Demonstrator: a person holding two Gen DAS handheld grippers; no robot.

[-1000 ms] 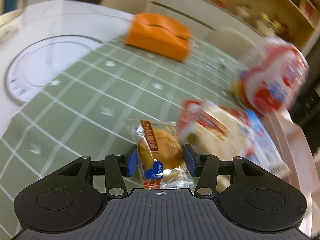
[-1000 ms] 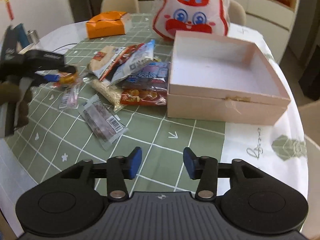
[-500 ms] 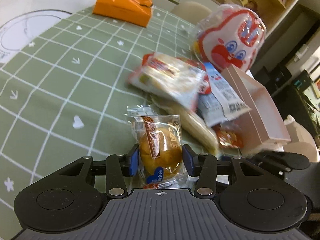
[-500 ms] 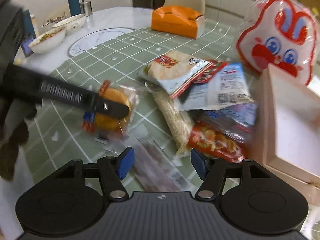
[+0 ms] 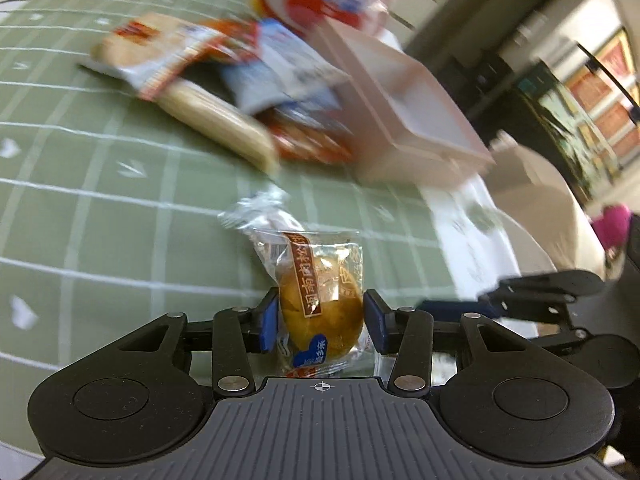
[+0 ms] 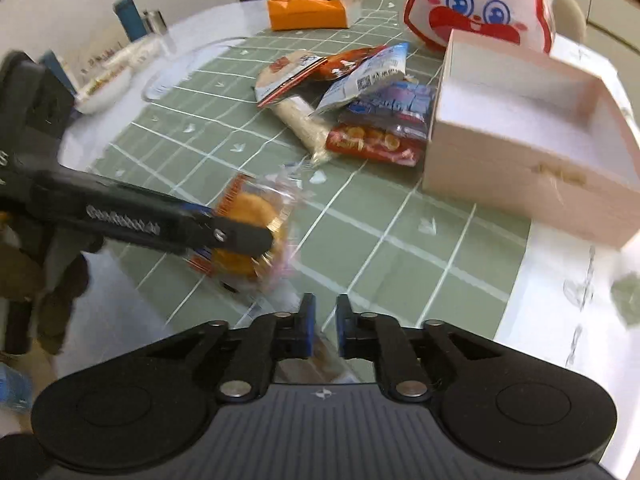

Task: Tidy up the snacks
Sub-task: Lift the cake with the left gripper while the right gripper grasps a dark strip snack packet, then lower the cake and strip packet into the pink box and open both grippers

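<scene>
My left gripper (image 5: 322, 326) is shut on a clear-wrapped golden pastry (image 5: 324, 312) and holds it above the green checked cloth; the pastry also shows in the right wrist view (image 6: 250, 224). My right gripper (image 6: 322, 330) is nearly shut, and something brownish shows between its pads, too blurred to name. A pile of snack packets (image 6: 352, 100) lies left of the open pink box (image 6: 528, 148), which is empty. In the left wrist view the packets (image 5: 224, 80) and the box (image 5: 412, 120) are blurred.
A large rabbit-face bag (image 6: 480, 4) stands behind the box. An orange tissue box (image 6: 312, 6) sits at the far side. Bowls, a blue bottle (image 6: 130, 16) and a glass turntable (image 6: 188, 64) are at the left. The table edge is near on the right.
My left gripper has carried the pastry right, toward the pink box. My right gripper has closed from wide open to nearly shut, and the dark packet in front of it is gone from view.
</scene>
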